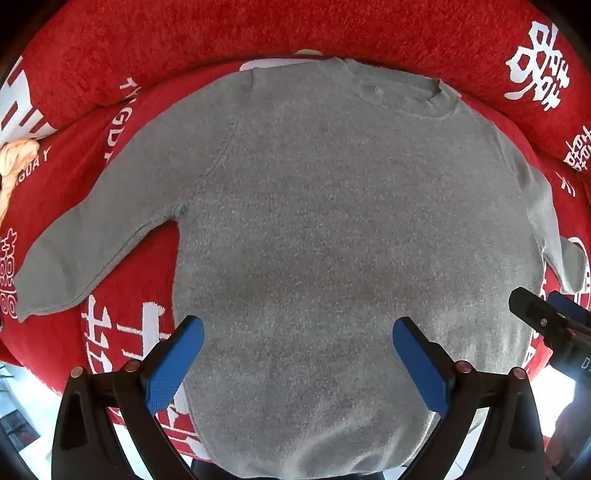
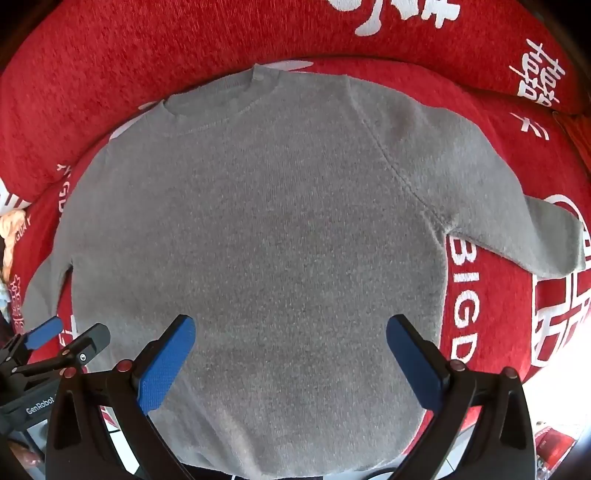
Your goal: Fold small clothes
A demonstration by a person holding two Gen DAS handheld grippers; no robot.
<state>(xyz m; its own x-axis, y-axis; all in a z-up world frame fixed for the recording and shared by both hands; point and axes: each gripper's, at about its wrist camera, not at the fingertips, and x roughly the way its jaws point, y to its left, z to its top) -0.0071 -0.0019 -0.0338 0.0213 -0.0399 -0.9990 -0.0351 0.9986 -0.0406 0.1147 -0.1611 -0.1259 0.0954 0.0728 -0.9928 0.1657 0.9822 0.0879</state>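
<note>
grey sweater (image 1: 314,229) lies flat, face up, sleeves spread, on red blanket (image 1: 184,33). left gripper (image 1: 295,354) jaws wide above hem; right gripper (image 2: 290,350) likewise. left view alone shows whole left sleeve, peach cloth (image 1: 14,155) at edge.

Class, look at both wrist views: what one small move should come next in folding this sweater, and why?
Probably close the left tool on the left sleeve and fold it across the body. The grey sweater lies flat and face up on the red blanket, both sleeves spread outward, and both tools hover open above its lower part, the right tool holding nothing either.
</note>
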